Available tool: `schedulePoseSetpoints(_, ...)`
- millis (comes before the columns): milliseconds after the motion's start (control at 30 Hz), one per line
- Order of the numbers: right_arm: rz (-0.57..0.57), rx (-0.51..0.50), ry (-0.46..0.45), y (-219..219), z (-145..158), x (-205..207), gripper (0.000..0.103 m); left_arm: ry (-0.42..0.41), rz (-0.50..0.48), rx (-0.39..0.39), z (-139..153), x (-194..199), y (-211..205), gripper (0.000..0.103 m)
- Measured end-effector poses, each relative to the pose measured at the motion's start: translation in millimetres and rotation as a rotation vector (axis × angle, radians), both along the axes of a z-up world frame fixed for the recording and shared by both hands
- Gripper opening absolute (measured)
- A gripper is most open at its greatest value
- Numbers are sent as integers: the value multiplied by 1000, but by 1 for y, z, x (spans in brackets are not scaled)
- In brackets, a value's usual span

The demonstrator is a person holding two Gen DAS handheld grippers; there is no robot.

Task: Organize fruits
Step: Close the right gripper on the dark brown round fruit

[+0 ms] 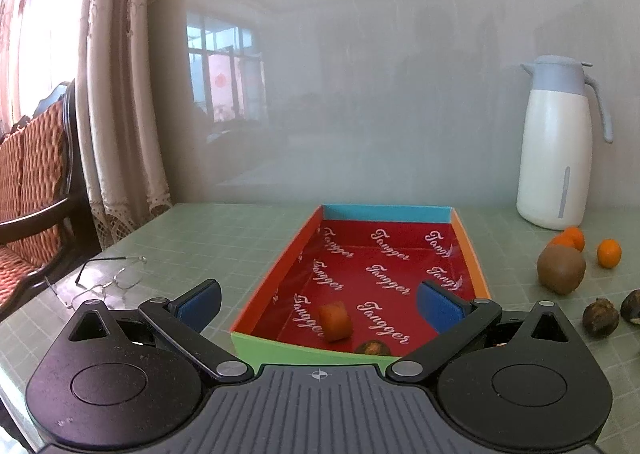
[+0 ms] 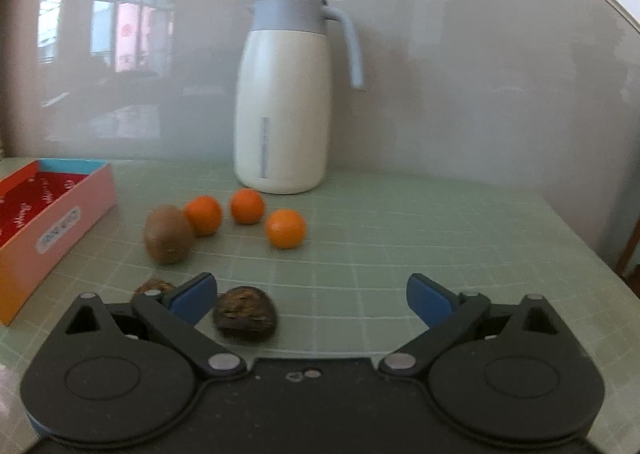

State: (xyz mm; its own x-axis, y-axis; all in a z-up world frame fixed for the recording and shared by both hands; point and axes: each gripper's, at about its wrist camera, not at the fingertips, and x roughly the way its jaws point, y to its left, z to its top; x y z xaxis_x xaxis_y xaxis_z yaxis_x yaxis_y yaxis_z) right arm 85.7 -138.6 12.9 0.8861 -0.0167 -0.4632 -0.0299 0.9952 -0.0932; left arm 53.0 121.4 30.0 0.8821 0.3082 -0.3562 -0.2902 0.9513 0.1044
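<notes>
on the table (image 2: 400, 222) the box (image 1: 276, 278) lies at the left, with an orange piece (image 1: 335, 321) and a dark fruit (image 1: 373, 347) in its near end. right of the box – a kiwi (image 2: 168, 229), three small oranges (image 2: 285, 228) behind and beside it, two dark fruits (image 2: 245, 311) before it. the jug (image 2: 284, 102) stands behind the oranges. eyeglasses (image 1: 105, 283) lie left of the box.

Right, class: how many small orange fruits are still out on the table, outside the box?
3, in a cluster in front of the white jug: one tucked behind the kiwi, one nearest the jug, one furthest right. None appears hidden.
</notes>
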Motion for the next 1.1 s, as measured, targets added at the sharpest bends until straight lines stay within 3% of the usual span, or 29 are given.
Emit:
schedulePoseSetpoints(233, 47, 25, 22, 12, -4, 4, 93, 2, 3, -12, 0, -1, 7, 103)
schedulePoseSetpoints(800, 17, 5, 162, 28, -27, 30, 77, 5, 28, -26, -3, -4, 21, 103)
schedulePoseSetpoints(867, 15, 6, 173, 29, -29, 33, 71, 8, 29, -29, -3, -4, 23, 103)
schedulePoseSetpoints(933, 14, 9, 194, 30, -32, 36, 54, 9, 30, -26, -3, -5, 23, 103)
schedulePoseSetpoints(1100, 22, 38, 201, 31, -33, 39, 46, 8, 33, -24, -3, -6, 24, 103)
